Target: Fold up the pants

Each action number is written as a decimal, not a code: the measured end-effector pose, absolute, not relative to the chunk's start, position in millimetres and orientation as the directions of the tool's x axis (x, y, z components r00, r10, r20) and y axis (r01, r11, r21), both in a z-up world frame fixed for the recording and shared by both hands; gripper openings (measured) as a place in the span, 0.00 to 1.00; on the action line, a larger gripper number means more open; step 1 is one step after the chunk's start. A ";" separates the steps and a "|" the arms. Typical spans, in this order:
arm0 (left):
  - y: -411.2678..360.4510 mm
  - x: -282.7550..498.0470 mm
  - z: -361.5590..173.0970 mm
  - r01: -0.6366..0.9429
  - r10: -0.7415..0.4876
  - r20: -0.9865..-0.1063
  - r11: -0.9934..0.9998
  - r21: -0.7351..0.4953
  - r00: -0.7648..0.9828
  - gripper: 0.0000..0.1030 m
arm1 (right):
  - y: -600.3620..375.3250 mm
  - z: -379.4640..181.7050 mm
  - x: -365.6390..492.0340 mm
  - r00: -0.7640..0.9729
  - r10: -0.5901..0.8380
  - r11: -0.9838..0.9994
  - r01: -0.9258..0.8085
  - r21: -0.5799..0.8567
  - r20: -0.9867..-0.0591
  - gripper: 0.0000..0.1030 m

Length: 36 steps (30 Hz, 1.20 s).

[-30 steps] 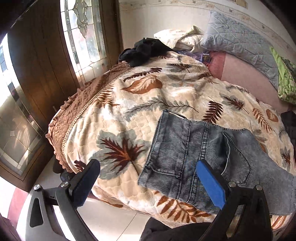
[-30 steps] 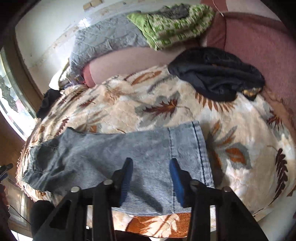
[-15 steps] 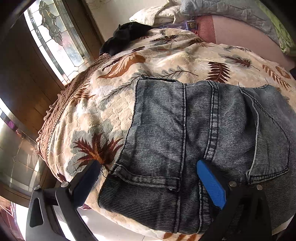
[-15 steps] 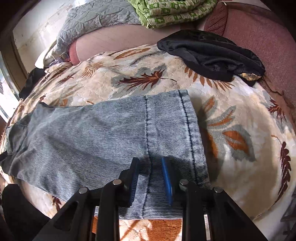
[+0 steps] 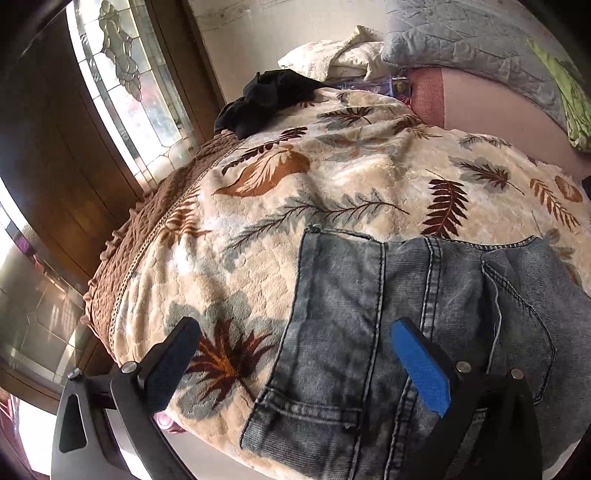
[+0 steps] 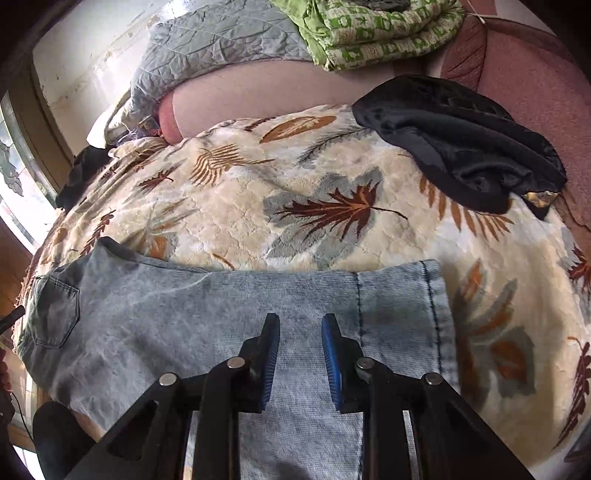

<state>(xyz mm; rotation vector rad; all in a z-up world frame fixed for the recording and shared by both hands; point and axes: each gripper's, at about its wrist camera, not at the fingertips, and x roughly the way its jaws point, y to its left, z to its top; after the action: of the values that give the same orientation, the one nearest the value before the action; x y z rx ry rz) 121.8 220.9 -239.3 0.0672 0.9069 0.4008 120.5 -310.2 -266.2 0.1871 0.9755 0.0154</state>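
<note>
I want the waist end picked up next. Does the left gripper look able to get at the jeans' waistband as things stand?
Probably yes. The left gripper is open wide and hangs right over the waistband of the jeans at the blanket's near edge, with nothing lying on the denim or between the fingers.

Leaded stained-glass window (image 5: 122,70) in dark wood panelling (image 5: 48,155) admitted daylight; cream plaster wall (image 5: 280,33) stood behind bed's head edge.
</note>
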 end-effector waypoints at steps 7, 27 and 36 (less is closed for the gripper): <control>236.5 164.2 -286.1 -0.313 0.394 -0.821 0.908 0.279 0.412 1.00 | -325.5 -297.2 146.4 0.518 0.081 0.979 0.119 0.165 -0.852 0.23; 33.7 90.8 -203.4 0.064 0.123 -0.751 0.974 0.215 0.648 1.00 | -394.5 -247.6 -4.0 0.611 0.197 0.895 0.207 0.395 -0.767 0.52; -34.5 105.2 -273.9 0.113 0.138 -0.804 0.963 0.246 0.578 1.00 | -402.5 -264.8 -31.9 0.648 0.245 0.830 0.244 0.501 -0.721 0.52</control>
<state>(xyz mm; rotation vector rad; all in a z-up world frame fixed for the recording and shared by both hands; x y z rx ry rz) 105.2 -34.5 -273.9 0.2846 0.9583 0.0150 -31.9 -402.5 -264.8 0.6114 0.8803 0.0004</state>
